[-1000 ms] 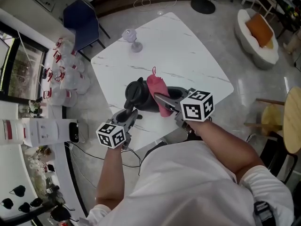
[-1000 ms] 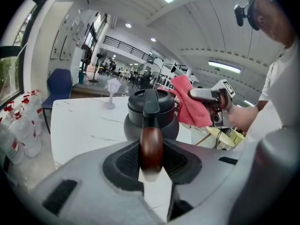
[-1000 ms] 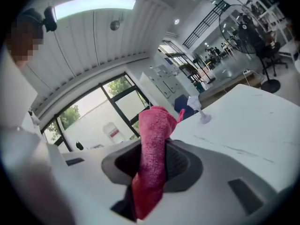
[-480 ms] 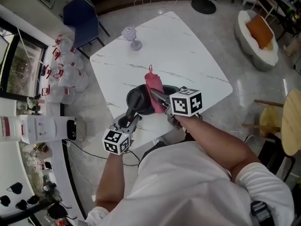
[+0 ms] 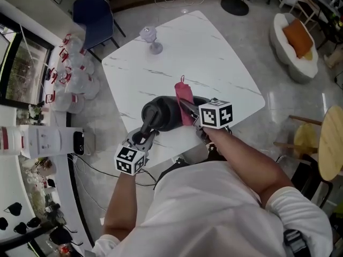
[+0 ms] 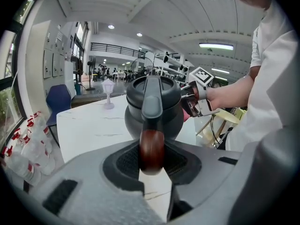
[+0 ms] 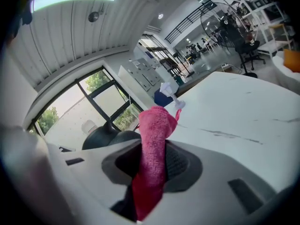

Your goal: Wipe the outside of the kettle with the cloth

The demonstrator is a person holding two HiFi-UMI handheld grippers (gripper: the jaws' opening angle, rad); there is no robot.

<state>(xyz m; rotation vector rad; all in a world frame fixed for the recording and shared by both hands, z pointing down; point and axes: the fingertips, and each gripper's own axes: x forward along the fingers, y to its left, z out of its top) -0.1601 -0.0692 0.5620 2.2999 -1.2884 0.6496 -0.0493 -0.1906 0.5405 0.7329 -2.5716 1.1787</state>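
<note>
We're mid-wipe, as we read it: the left gripper [image 5: 141, 136] is clamped on the kettle [image 5: 163, 114] by its handle [image 6: 152, 146] (dark brown grip wedged tight btwn the pads, no gap showing), holding it steady near the front edge of the white marble surface [image 5: 214, 63]. Can't tell whether the kettle's base rests on the surface or is lifted a touch. The right gripper [image 5: 186, 105] is closed on the pink cloth [image 5: 182, 90], w/ a thick fold pinched btwn its jaws and the free end sticking out past the tips. From the head view the cloth lies against the kettle's right flank, touching or just beside it. Next move, in our judgement: drag the cloth along the body w/ light pressure, then turn the kettle by the handle so an unwiped side faces the cloth, taking care not to tip it. Pose: both forearms reach fwd from the torso. The left one is low, pointing down and in at the handle. The right one comes in from the right, angled slightly down, marker cube on top. A stemmed glass [image 5: 151, 38] stands well apart at the far side.
</note>
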